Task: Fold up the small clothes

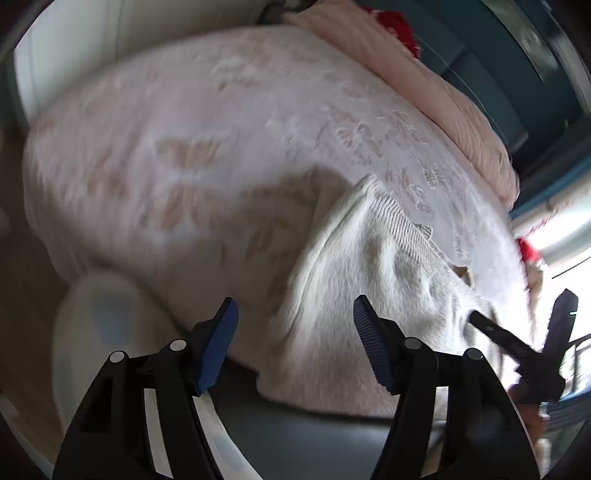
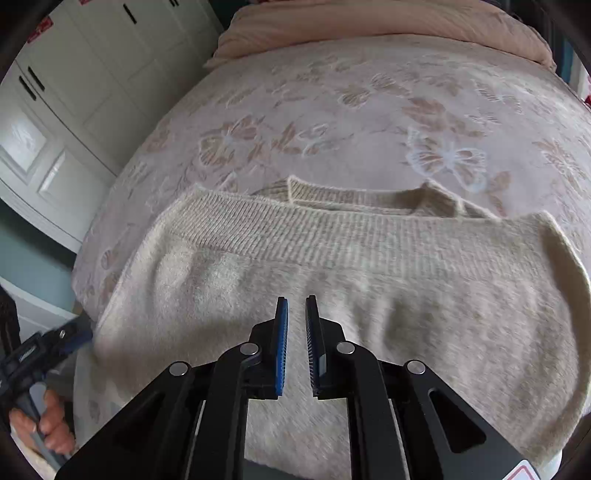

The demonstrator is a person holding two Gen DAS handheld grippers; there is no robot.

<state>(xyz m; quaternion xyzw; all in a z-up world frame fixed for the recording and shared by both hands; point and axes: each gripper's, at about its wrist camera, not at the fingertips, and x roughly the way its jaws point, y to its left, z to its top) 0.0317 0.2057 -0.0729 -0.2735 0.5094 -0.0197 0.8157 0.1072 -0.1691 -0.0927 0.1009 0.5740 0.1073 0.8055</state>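
A cream knitted sweater (image 2: 332,280) lies spread across the near part of the bed (image 2: 369,122), on a pale bedspread patterned with flowers and butterflies, its ribbed hem running side to side across the right wrist view and the ribbed collar peeking out just beyond it. The right tongs (image 2: 296,301) hover low over the middle of the knit, blue pads drawn close with only a narrow slit between them and nothing caught in that slit. Over on the near left edge of the bed, the left tongs (image 1: 295,308) are spread wide, holding nothing, aimed at the sweater's left side, where a thick fold of fabric rises; that view is smeared with motion blur. A rolled peach blanket (image 2: 388,29) lies across the far end of the bed, with something red (image 1: 397,24) just past it. White cabinet doors (image 2: 85,74) with dark handles stand off to the left. Down by the bed's near left corner sits a blurred white rounded object (image 1: 99,332), too soft to identify. The person's hand (image 2: 44,428) grips the left tool's handle.
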